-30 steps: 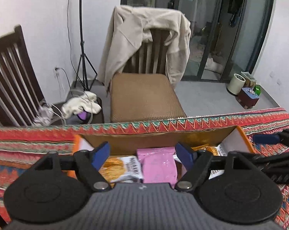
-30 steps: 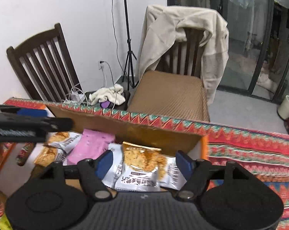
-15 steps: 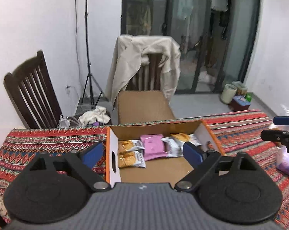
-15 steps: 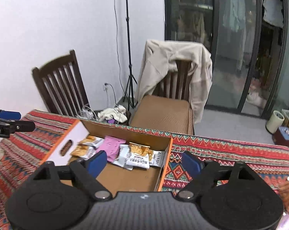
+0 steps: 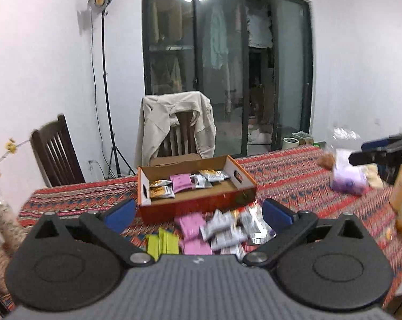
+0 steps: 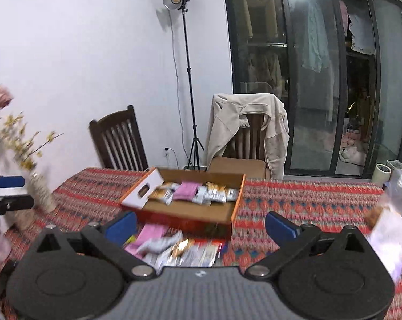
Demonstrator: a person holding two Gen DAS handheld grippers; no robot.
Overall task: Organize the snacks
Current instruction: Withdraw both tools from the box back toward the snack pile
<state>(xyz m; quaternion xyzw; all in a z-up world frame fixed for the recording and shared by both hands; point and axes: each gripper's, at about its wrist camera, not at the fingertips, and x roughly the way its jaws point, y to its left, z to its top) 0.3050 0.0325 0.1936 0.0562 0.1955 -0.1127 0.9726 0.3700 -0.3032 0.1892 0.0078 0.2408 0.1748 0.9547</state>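
An orange cardboard box [image 5: 243, 178] [image 6: 142, 190] stands on the patterned tablecloth with a row of snack packets at its far end, among them a pink packet [image 5: 183, 182] [image 6: 186, 190]. A loose pile of pink, silver and green packets [image 5: 219, 229] [image 6: 174, 248] lies on the cloth in front of the box. My left gripper [image 5: 198, 212] hangs above and behind the pile, its jaws opening wide with nothing between them. My right gripper [image 6: 200, 225] is likewise back from the box, jaws opening and holding nothing. Each gripper also shows at the edge of the other's view: the right gripper [image 5: 371, 150] and the left gripper [image 6: 14, 192].
A clear plastic bag of snacks [image 5: 347, 181] [image 6: 393, 234] sits on the table at the right. A vase of yellow flowers [image 6: 41, 189] stands at the left. Behind the table are a dark wooden chair [image 6: 118, 144], a jacket-draped chair [image 5: 177, 122] and a light stand [image 6: 190, 112].
Both grippers have drawn back and up from just over the box, and their jaws have spread wider. The loose pile and the snack bag have come into view.
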